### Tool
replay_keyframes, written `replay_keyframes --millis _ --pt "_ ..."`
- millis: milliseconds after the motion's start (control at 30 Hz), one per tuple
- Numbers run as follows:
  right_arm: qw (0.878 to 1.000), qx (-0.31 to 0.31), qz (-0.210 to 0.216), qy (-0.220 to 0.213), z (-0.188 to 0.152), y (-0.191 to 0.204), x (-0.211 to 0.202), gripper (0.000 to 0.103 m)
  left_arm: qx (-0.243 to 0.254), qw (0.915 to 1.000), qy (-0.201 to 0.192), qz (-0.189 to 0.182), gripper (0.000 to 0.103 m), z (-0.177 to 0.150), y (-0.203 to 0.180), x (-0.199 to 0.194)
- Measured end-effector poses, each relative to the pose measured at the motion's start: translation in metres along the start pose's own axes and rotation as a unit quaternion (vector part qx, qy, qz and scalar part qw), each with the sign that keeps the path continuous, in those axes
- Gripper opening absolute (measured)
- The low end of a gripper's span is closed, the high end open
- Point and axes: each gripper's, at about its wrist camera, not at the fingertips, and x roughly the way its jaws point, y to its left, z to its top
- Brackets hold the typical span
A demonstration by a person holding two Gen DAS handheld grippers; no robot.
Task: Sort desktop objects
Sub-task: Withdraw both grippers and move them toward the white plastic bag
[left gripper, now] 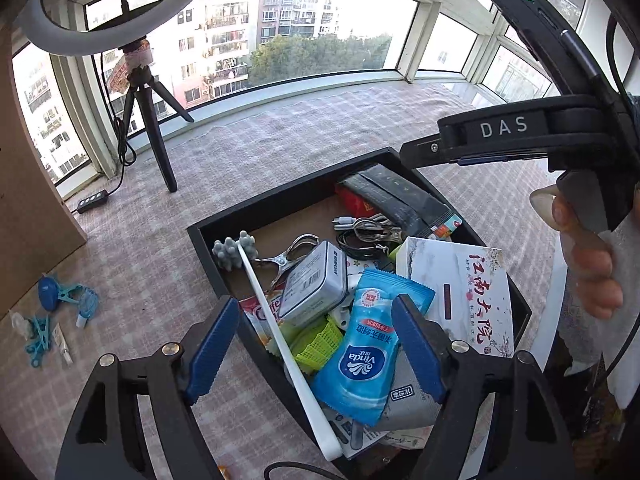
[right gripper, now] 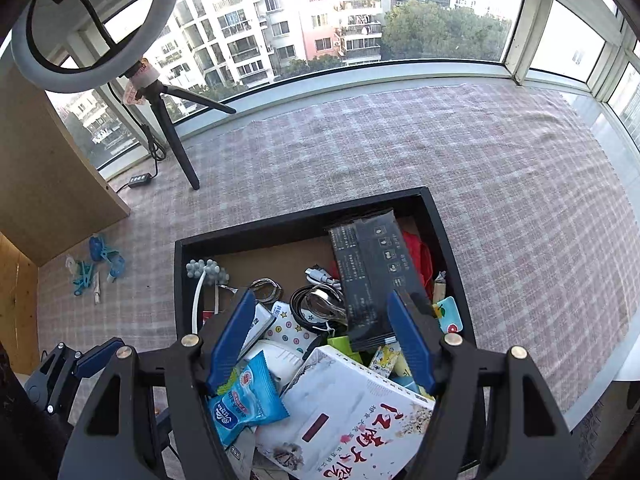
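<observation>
A black tray sits on the checked cloth, heaped with objects: a blue Vinda tissue pack, a white box with red Chinese characters, a white-handled grey massage brush, a grey tin, a green basket, black packets, and cables. My left gripper is open and empty, hovering over the tray's near-left part. My right gripper is open and empty above the tray's near side.
Blue clips and small items lie on the cloth left of the tray. A ring light on a black tripod stands at the back left beside a brown board. Windows edge the far side.
</observation>
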Motion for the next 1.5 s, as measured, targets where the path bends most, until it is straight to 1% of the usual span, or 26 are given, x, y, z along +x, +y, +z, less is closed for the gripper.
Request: replay_keyframes --millis 100,233,333,433,500,633,800,867,933,1133,1233,1300,1400,1500 --pt "1.000 -0.014 0.010 0.002 -0.002 0.021 0.002 0.068 -0.023 0.9997 0.004 0.011 0.073 -0.009 0.023 -0.007" --pt "0.999 -0.032 0.035 0.004 -0.004 0.055 0.005 0.068 -0.060 0.9976 0.001 0.034 0.073 -0.024 0.062 -0.021" --pt "0.997 -0.057 0.054 0.007 -0.004 0.087 0.007 0.068 -0.093 0.9943 0.001 0.052 0.073 -0.039 0.097 -0.033" --pt "0.994 -0.088 0.069 0.008 -0.003 0.124 0.010 0.068 -0.128 0.9886 0.000 0.079 0.073 -0.054 0.138 -0.048" --pt "0.991 -0.107 0.080 0.008 -0.001 0.149 0.013 0.068 -0.159 0.9827 -0.001 0.094 0.073 -0.063 0.168 -0.058" --pt "0.985 -0.139 0.098 0.016 0.006 0.197 0.025 0.068 -0.227 0.9671 -0.005 0.116 0.073 -0.077 0.228 -0.073" --pt "0.979 -0.163 0.124 0.024 0.020 0.255 0.046 0.066 -0.270 0.9519 -0.007 0.146 0.073 -0.080 0.288 -0.083" --pt "0.976 -0.170 0.134 0.029 0.026 0.277 0.058 0.064 -0.285 0.9456 -0.002 0.156 0.073 -0.081 0.311 -0.079" --pt "0.974 -0.181 0.131 0.030 0.030 0.300 0.071 0.061 -0.304 0.9390 0.003 0.162 0.073 -0.082 0.330 -0.071" --pt "0.972 -0.197 0.123 0.047 0.038 0.357 0.123 0.061 -0.368 0.9175 0.014 0.151 0.073 -0.089 0.377 -0.040" --pt "0.973 -0.189 0.120 0.060 0.043 0.374 0.150 0.061 -0.401 0.9047 0.017 0.143 0.073 -0.093 0.396 -0.025" --pt "0.973 -0.187 0.117 0.065 0.047 0.383 0.166 0.061 -0.417 0.8982 0.020 0.138 0.073 -0.093 0.406 -0.016" --pt "0.974 -0.183 0.116 0.070 0.050 0.393 0.184 0.061 -0.430 0.8923 0.025 0.135 0.073 -0.093 0.416 -0.004" --pt "0.974 -0.181 0.112 0.077 0.053 0.401 0.199 0.061 -0.436 0.8890 0.032 0.136 0.073 -0.093 0.424 0.008"
